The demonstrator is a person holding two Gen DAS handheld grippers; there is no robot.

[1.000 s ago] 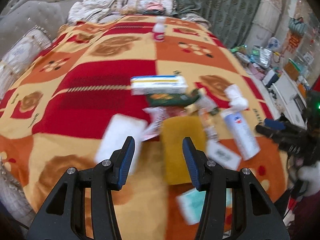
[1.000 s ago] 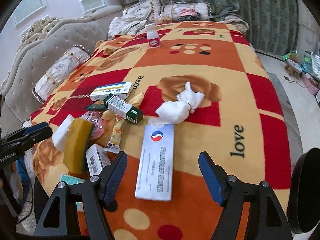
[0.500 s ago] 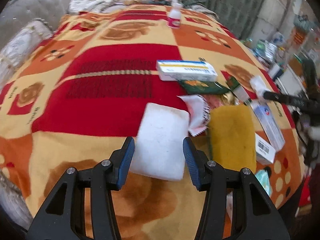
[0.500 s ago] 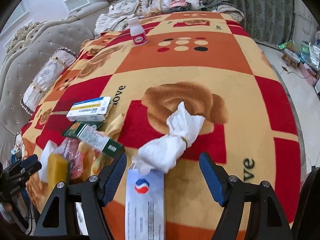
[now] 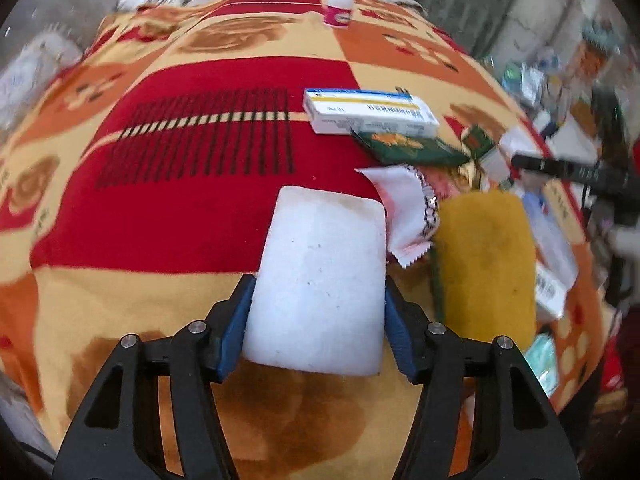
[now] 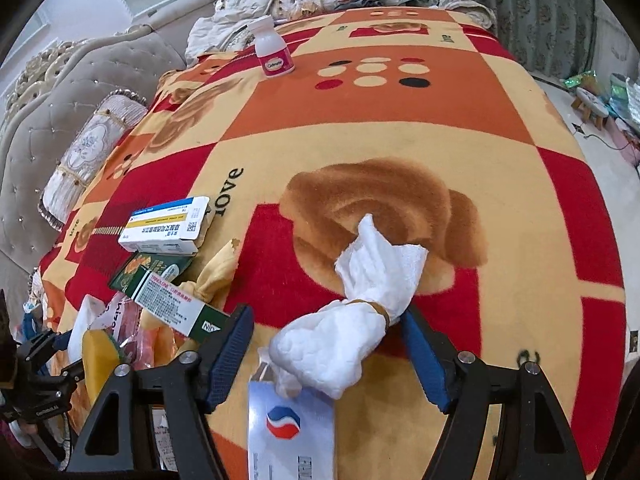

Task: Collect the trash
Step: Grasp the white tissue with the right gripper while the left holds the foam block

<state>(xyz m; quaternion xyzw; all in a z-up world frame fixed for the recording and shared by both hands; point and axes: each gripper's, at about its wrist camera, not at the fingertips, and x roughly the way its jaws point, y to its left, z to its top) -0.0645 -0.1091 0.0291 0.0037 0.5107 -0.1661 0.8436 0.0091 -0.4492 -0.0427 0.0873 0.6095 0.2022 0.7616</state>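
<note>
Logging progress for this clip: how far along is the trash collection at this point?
Nothing looks collected yet. In hand: the left gripper straddles the white sponge, jaws opening; the right gripper stands open around the knotted white tissue. Both items lie on the blanket. Left: the yellow sponge, medicine boxes, wrappers and pill bottle.
</note>
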